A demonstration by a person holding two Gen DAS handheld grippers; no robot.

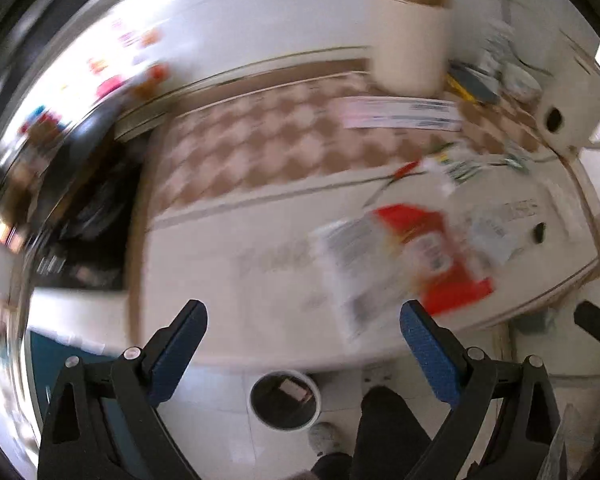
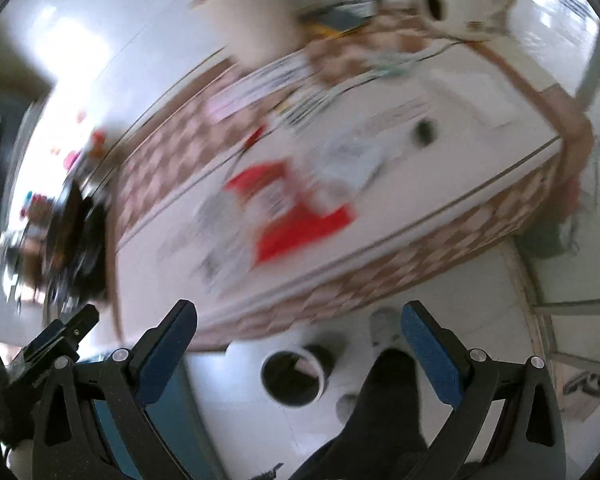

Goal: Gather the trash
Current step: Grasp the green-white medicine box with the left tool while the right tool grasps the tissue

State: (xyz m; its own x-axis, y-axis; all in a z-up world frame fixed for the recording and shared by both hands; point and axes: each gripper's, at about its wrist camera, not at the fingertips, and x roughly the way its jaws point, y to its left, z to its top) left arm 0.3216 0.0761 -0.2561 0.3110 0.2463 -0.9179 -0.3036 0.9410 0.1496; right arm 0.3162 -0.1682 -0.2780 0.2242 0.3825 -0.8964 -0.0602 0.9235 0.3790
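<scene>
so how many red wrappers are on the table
1. The red wrapper lies flat on the white part of the table, near its front edge, partly over a white printed sheet. The views are blurred, so smaller red scraps may go unseen.

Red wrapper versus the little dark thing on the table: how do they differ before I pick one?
The red wrapper is large, flat and bright, with pale printed paper alongside; the small dark object is tiny, compact and near black. The wrapper lies nearer the open left gripper; the dark object sits further right. Both rest on the white table; blur hides finer detail.
</scene>
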